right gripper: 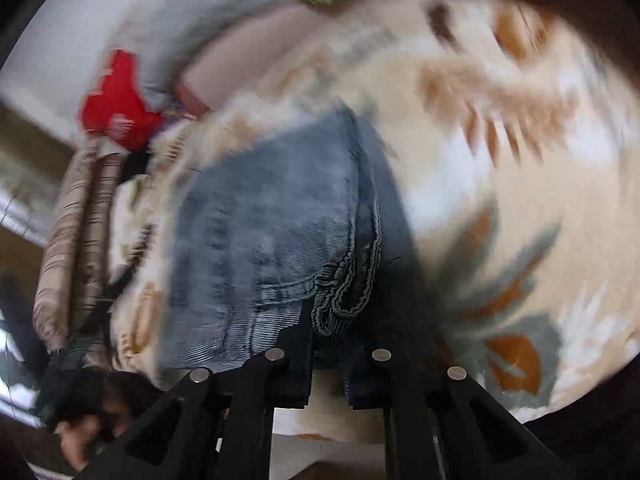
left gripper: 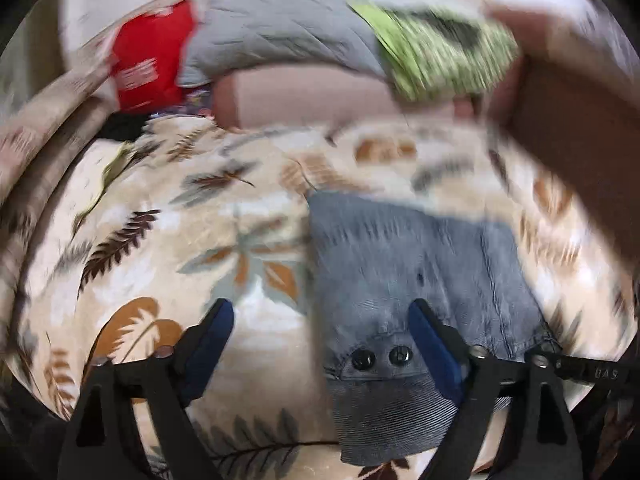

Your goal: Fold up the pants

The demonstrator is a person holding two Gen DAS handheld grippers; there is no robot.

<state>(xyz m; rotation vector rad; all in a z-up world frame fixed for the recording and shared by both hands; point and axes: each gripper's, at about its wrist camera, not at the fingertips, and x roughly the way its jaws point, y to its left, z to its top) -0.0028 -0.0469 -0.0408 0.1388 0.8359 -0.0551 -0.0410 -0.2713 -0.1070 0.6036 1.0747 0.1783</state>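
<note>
The grey-blue denim pants (left gripper: 400, 248) lie on a leaf-patterned blanket (left gripper: 180, 240). Their waistband with two dark buttons (left gripper: 380, 358) is nearest the left wrist camera. My left gripper (left gripper: 322, 312) is open wide. Its left blue pad hangs over the blanket and its right pad over the denim, with the buttoned waist corner between them, unpressed. In the right wrist view the pants (right gripper: 260, 220) run away from the camera. My right gripper (right gripper: 332, 332) is shut on a bunched seam edge of the pants.
At the far side of the blanket (right gripper: 520, 160) lie a red cloth (left gripper: 152, 64), a grey quilted pillow (left gripper: 280, 36), a green striped item (left gripper: 440, 52) and a pink bolster (left gripper: 312, 100). A blurred brown shape (left gripper: 560, 120) crosses the upper right. A hand (right gripper: 80, 432) shows at lower left.
</note>
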